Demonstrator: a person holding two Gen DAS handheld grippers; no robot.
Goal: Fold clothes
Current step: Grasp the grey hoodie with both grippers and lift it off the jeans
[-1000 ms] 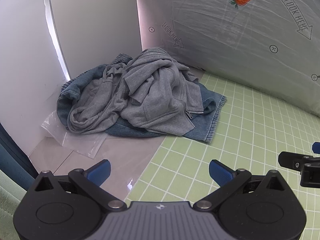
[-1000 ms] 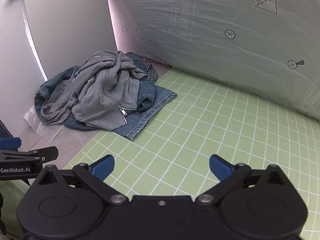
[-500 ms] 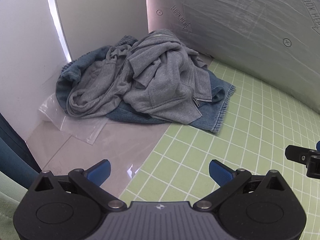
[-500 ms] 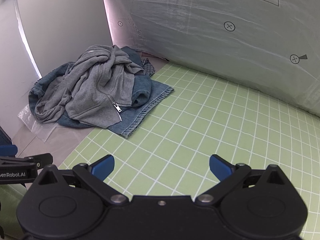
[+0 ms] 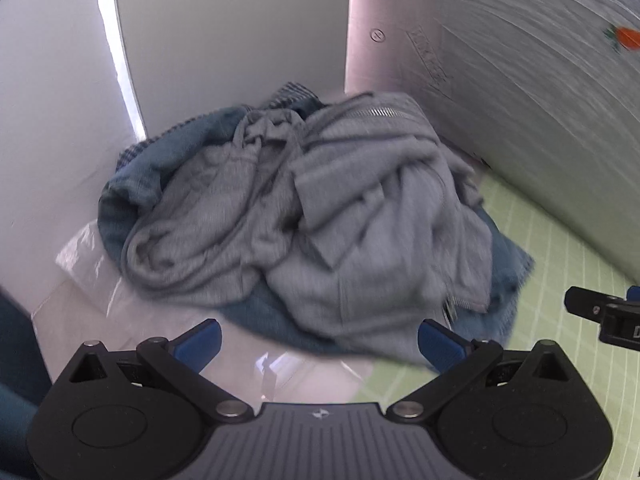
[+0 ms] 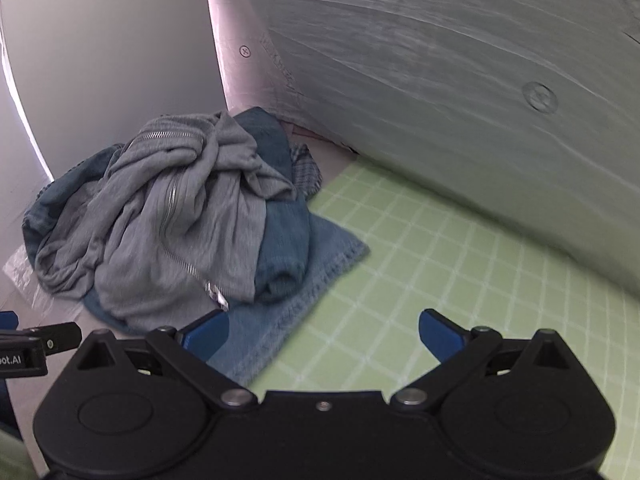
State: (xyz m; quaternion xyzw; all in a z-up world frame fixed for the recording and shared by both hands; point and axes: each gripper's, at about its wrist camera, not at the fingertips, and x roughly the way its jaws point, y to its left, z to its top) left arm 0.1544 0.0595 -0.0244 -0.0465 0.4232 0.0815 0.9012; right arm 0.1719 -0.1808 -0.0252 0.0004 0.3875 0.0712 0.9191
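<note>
A crumpled grey zip hoodie [image 5: 340,216] lies heaped on a blue denim garment [image 5: 508,276] in the corner of the table. Both show in the right wrist view, the hoodie [image 6: 160,220] over the denim [image 6: 288,280]. My left gripper [image 5: 318,342] is open and empty, just short of the heap's near edge. My right gripper [image 6: 324,332] is open and empty, its left fingertip over the denim hem. The right gripper also shows at the right edge of the left wrist view [image 5: 600,312].
White panels [image 5: 224,40] and a plastic-covered board [image 6: 440,80] wall the corner behind the clothes. A clear plastic bag [image 5: 88,256] lies under the heap's left side. A green grid mat [image 6: 460,260] covers the table to the right.
Both grippers have moved forward toward the clothes heap, which now looks larger and closer. The jaws stay open. The clothes have not moved.
</note>
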